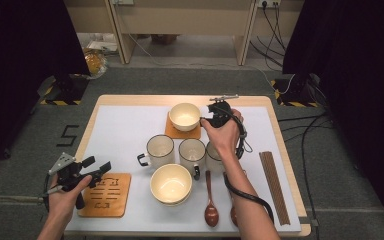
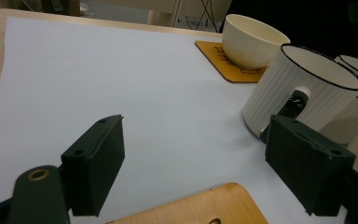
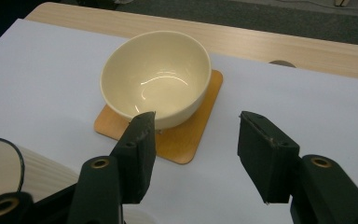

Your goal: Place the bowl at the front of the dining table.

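high view: white mat (image 1: 125, 130) on a wooden table (image 1: 290, 150). far cream bowl (image 1: 184, 116) sits on a small wooden coaster (image 1: 182, 132) near the far middle of the mat. right gripper (image 1: 206, 120) is held level just beside that bowl's right side, jaws apart, nothing between them; whether a jaw tip touches the bowl i cannot tell here. three white mugs (image 1: 191, 152) stand in a row mid-mat, the right one partly behind the right hand (image 1: 225, 134). a second cream bowl (image 1: 170, 183) sits nearer the person, two wooden spoons (image 1: 210, 200) to its right, chopsticks (image 1: 274, 186) along the right edge. left gripper (image 1: 99, 169) is held over the near left corner above a larger wooden trivet (image 1: 106, 195), jaws spread, empty. left gripper view: both black jaws stand wide apart over bare mat, gripping nothing; trivet edge (image 2: 200, 210) below, ribbed mug with a black handle (image 2: 303, 93) close by the right-hand jaw, far bowl (image 2: 251, 41) on its coaster (image 2: 223, 63) beyond. right gripper view: jaws released, mat showing between them; bowl (image 3: 156, 77) upright and empty on the coaster (image 3: 182, 140), left-hand jaw tip right at the bowl's near wall, contact unclear; mug rim (image 3: 0, 163) at lower left.
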A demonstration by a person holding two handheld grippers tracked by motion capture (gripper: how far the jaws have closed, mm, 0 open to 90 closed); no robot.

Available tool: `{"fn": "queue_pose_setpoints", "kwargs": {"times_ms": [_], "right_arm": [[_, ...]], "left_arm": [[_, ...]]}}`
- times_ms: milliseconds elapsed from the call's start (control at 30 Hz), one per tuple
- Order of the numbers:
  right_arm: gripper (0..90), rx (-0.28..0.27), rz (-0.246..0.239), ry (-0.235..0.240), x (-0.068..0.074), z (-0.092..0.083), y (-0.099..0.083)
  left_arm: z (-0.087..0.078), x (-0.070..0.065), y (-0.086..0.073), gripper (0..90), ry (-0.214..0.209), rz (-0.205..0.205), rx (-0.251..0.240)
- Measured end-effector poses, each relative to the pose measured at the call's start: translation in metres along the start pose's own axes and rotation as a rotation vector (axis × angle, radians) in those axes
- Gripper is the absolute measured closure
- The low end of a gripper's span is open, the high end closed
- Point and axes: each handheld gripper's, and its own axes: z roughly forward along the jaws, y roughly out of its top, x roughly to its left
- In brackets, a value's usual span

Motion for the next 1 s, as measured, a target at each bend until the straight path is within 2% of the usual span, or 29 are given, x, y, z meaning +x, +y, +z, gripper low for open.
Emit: {"fn": "queue_pose_setpoints", "kwargs": {"times_ms": [1000], "right_arm": [[46.4, -0.015, 0.008, 0.007, -0.001, -0.012, -0.009]], "left_arm": [[0.0, 0.0, 0.0, 19.1, 0.0, -0.003, -0.003]]}}
